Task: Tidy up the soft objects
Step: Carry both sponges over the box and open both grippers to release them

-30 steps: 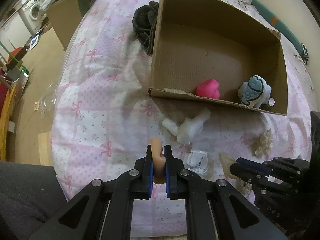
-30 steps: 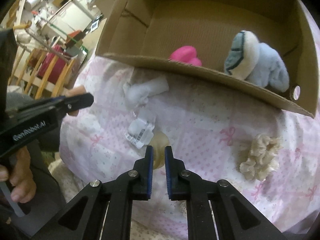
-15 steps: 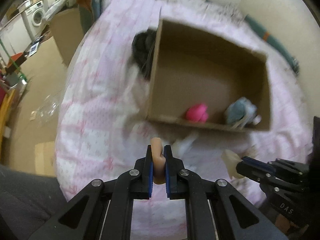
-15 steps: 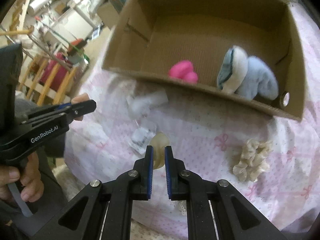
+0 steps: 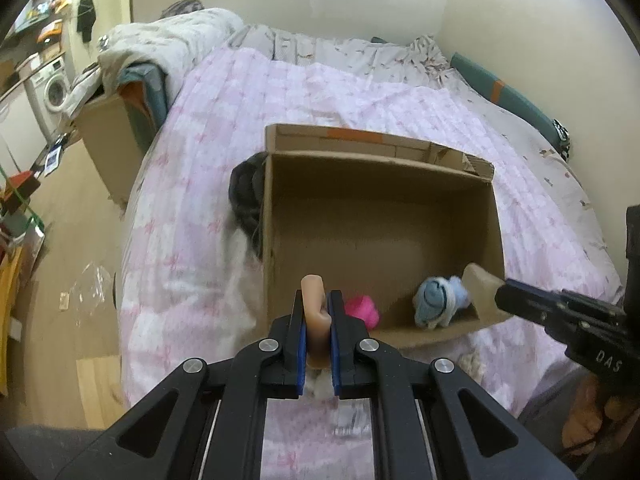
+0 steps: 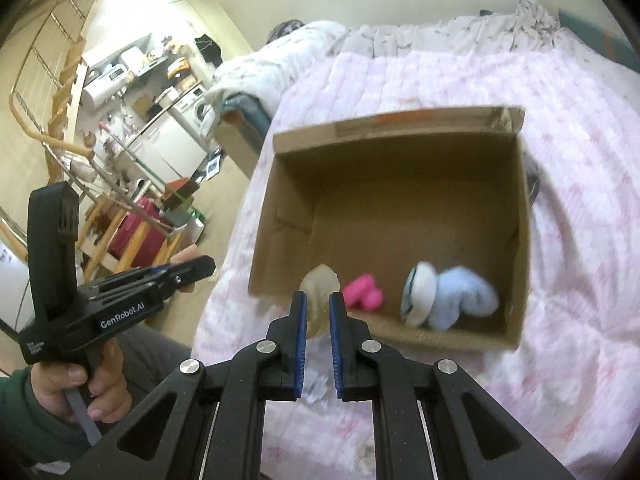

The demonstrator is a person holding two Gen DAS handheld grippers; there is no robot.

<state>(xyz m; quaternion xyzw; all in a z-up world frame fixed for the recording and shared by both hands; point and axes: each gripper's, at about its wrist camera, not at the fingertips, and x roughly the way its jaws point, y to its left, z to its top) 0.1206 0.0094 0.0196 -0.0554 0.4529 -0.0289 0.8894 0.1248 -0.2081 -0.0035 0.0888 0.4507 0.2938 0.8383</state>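
Note:
An open cardboard box (image 5: 280,216) (image 6: 520,208) stands on the pink bedspread. Inside it, near the front wall, lie a pink plush (image 5: 366,309) (image 6: 364,293) and a blue-and-white plush (image 5: 436,304) (image 6: 448,296). My left gripper (image 5: 317,312) is shut on a peach-coloured soft piece (image 5: 313,292), raised before the box's front wall. My right gripper (image 6: 317,312) is shut on a pale yellowish soft piece (image 6: 320,284), also lifted near the front edge. In the left wrist view the right gripper (image 5: 504,294) shows at the right with its tan piece (image 5: 480,284) over the box's right corner.
A dark bundle of cloth (image 5: 246,204) lies against the box's left side. A small packet (image 6: 314,390) and a white fluffy item (image 5: 318,386) rest on the bedspread below the grippers. Crumpled bedding (image 5: 172,36) is at the bed's head; a second carton (image 5: 108,140) stands beside the bed.
Both grippers have risen off the bedspread and tilted up, each carrying its soft piece. The box now sits lower in both views, and the white fluffy toy has dropped under the fingers.

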